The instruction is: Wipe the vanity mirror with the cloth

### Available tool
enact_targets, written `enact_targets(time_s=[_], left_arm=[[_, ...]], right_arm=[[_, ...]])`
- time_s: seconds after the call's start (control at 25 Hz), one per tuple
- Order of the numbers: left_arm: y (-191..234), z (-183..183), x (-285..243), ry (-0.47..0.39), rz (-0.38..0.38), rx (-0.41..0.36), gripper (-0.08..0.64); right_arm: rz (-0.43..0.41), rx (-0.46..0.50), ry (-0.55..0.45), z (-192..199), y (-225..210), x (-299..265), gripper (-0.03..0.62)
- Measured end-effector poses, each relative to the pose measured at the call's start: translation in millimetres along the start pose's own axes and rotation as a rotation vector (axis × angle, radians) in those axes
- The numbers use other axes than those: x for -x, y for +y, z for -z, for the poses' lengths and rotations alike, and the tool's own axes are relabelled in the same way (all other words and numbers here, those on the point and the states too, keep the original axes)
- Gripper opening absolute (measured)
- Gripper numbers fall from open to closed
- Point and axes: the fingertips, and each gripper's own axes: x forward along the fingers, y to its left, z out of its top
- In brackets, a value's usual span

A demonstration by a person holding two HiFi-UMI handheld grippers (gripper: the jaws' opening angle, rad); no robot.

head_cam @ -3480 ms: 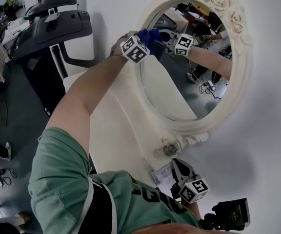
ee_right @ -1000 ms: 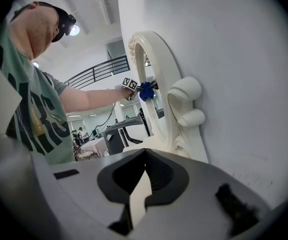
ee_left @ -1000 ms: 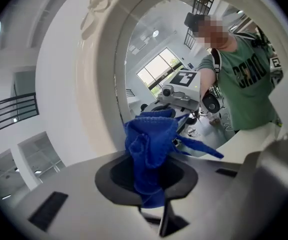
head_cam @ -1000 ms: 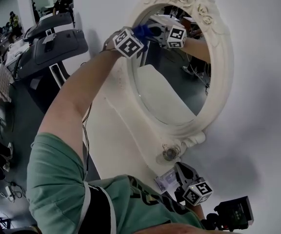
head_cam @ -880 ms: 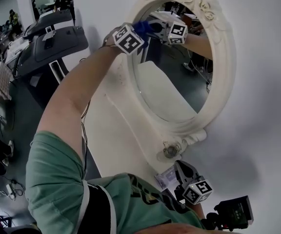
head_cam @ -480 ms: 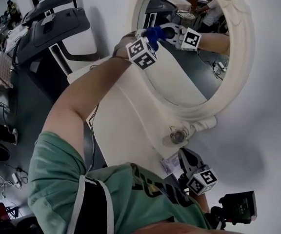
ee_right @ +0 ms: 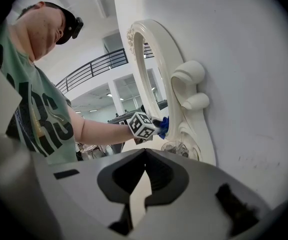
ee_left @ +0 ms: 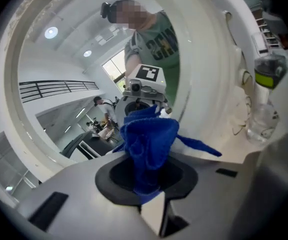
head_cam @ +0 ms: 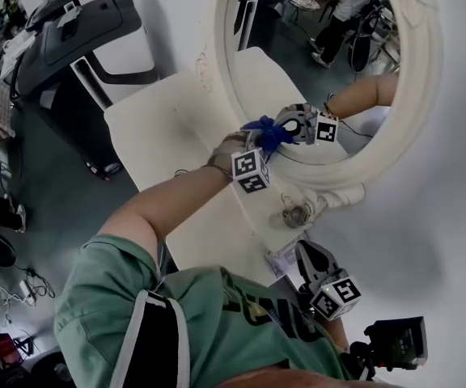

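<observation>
**As the cloth [head_cam: 269, 131] reached the mirror's [head_cam: 427, 87] lower rim**

While the left gripper [head_cam: 265, 141] kept its jaws clamped on the bunched blue cloth, it pressed the wad against the glass just above the bottom of the frame. Half a second before, the same wad had sat high on the glass near the upper left rim. The arm had since swept down across the mirror, and the marker cube now hung over the white vanity top [head_cam: 156, 128]. In the left gripper view the cloth filled the gap between the jaws, one loose corner trailing to the right, with its reflection meeting it in the glass. The right gripper [head_cam: 308, 254] stayed low, under the mirror's scrolled foot and apart from it. Its jaws were closed together with nothing between them.
</observation>
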Motion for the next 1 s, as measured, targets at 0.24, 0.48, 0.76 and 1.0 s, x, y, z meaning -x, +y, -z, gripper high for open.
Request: enact_targets(time_s=[0.24, 0.48, 0.76, 1.0], left_arm=[[-12.8, 2.1, -4.4, -0.005, 0.04, -0.047, 0.078], [21.1, 3.4, 5.4, -0.013, 0.102, 0.047, 0.081], [273.0, -56.3, 69.6, -0.14, -0.279, 0.184, 0.082], [401.8, -117.8, 123.0, -0.188, -0.475, 0.195, 0.083]], right_arm=[[-0.006, 0.017, 0.004, -3.7, 4.2, -1.8, 0.012], [0.005, 0.032, -0.041, -12.1, 2.6, 5.5, 0.012], [0.019, 0.032, -0.084, -11.4, -9.2, 11.2, 0.012], [0.017, 0.027, -0.107, -12.5, -13.5, 15.2, 0.012]])
